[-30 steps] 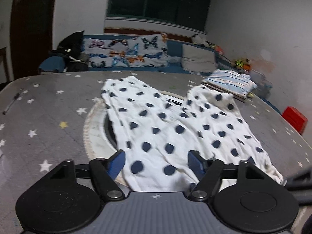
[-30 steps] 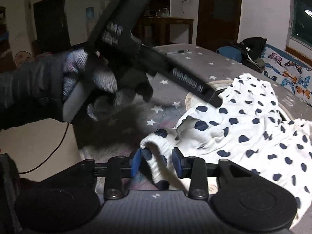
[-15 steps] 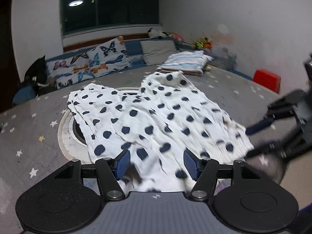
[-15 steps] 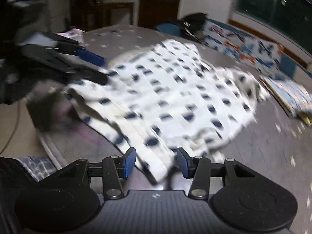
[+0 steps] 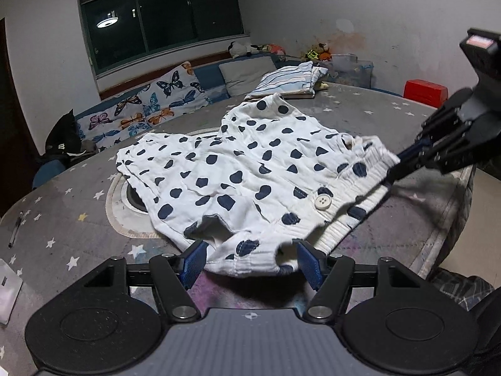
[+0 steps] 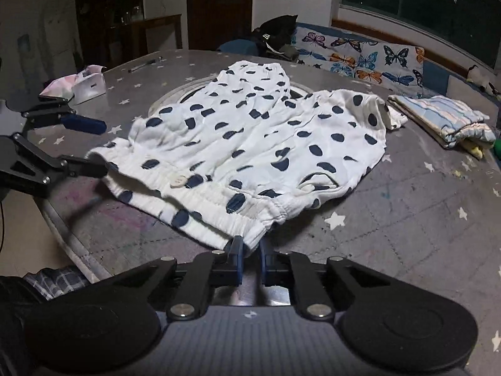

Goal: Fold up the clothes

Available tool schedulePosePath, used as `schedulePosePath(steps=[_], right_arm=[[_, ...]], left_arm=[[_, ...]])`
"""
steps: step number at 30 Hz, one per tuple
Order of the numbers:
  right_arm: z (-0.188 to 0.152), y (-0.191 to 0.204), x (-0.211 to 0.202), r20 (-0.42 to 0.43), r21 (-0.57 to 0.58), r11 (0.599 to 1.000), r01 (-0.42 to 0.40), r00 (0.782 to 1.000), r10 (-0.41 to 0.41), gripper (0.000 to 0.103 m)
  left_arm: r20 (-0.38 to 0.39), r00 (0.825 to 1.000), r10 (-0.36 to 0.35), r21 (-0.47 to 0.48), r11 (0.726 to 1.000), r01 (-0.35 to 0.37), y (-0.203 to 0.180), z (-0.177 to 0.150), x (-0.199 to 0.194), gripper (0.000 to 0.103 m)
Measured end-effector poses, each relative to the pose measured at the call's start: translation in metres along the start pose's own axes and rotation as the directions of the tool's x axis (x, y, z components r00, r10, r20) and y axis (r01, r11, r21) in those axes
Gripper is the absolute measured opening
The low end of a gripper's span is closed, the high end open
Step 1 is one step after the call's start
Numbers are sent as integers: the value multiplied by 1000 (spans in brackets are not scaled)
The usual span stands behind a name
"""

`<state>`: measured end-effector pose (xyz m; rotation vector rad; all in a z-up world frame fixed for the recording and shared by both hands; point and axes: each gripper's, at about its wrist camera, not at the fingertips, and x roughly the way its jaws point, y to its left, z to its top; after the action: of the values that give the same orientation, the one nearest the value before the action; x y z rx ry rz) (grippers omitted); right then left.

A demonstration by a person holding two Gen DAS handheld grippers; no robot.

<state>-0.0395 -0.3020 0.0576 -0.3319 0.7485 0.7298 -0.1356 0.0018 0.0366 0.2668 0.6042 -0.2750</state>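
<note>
White pants with dark blue dots [image 5: 250,169] lie spread on the grey star-patterned table [image 5: 78,206], waistband toward the near edge. They also show in the right wrist view [image 6: 256,138]. My left gripper [image 5: 252,258] is open, its blue pads on either side of one waistband corner. My right gripper [image 6: 250,258] is shut on the other waistband corner. Each gripper shows in the other's view: the right gripper [image 5: 397,169] at the right, the left gripper [image 6: 90,144] at the left.
A folded striped garment [image 6: 444,119] lies at the table's far side. A white packet [image 6: 84,84] and a pen [image 6: 144,64] lie near the left edge. A bench with butterfly cushions [image 5: 147,106] stands behind. A red stool [image 5: 424,89] is at the right.
Both grippers swung around to opposite ends of the waistband. The right gripper closed on its corner. The pants were pulled flatter across the table.
</note>
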Motion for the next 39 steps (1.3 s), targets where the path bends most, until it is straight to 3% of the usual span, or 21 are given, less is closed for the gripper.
schedulePosePath(steps=[3, 5, 8, 15, 16, 19, 20, 23, 29, 30, 32, 34, 39], right_arm=[[-1, 4, -8, 5, -14, 1000, 5, 1000, -5, 8], [-2, 8, -14, 8, -23, 1000, 8, 1000, -8, 7], [-4, 12, -22, 12, -37, 999, 12, 1000, -12, 5], [-8, 21, -38, 28, -53, 998, 19, 999, -17, 5], [-7, 21, -37, 31, -52, 998, 20, 999, -19, 10], [-6, 23, -34, 38, -54, 998, 25, 999, -23, 44], [-5, 23, -32, 38, -58, 998, 24, 999, -22, 48], [-5, 20, -20, 27, -53, 998, 23, 999, -22, 48], [-7, 11, 1, 17, 16, 1000, 11, 1000, -11, 44], [-7, 10, 3, 16, 28, 1000, 8, 1000, -8, 42], [-8, 6, 8, 10, 57, 998, 2, 1000, -3, 25], [-9, 6, 7, 14, 66, 998, -8, 1000, 7, 17], [-13, 14, -13, 18, 49, 996, -68, 998, 67, 12]], left_arm=[[-2, 1000, -11, 13, 1000, 11, -2, -2, 3, 45], [-2, 1000, -25, 13, 1000, 25, -2, -3, 4, 23], [9, 999, -36, 20, 999, 36, -1, -3, 2, 12], [10, 1000, -30, 32, 999, 29, 3, -7, -4, 9], [7, 1000, -26, 30, 999, 26, 2, -7, -4, 9], [8, 1000, -9, 35, 999, 9, -1, -8, -6, 14], [12, 1000, -2, 38, 999, 2, -2, -8, -6, 15], [20, 1000, 14, 46, 999, -15, -5, -9, -6, 25], [14, 1000, 25, 72, 997, -25, -11, -12, 2, 29], [10, 1000, 20, 72, 997, -21, -10, -12, 3, 27], [2, 1000, 12, 70, 997, -12, -9, -13, 6, 12], [1, 1000, 4, 64, 998, -4, -6, -12, 3, 8], [2, 999, -48, 58, 997, 48, 6, -11, -20, 5]])
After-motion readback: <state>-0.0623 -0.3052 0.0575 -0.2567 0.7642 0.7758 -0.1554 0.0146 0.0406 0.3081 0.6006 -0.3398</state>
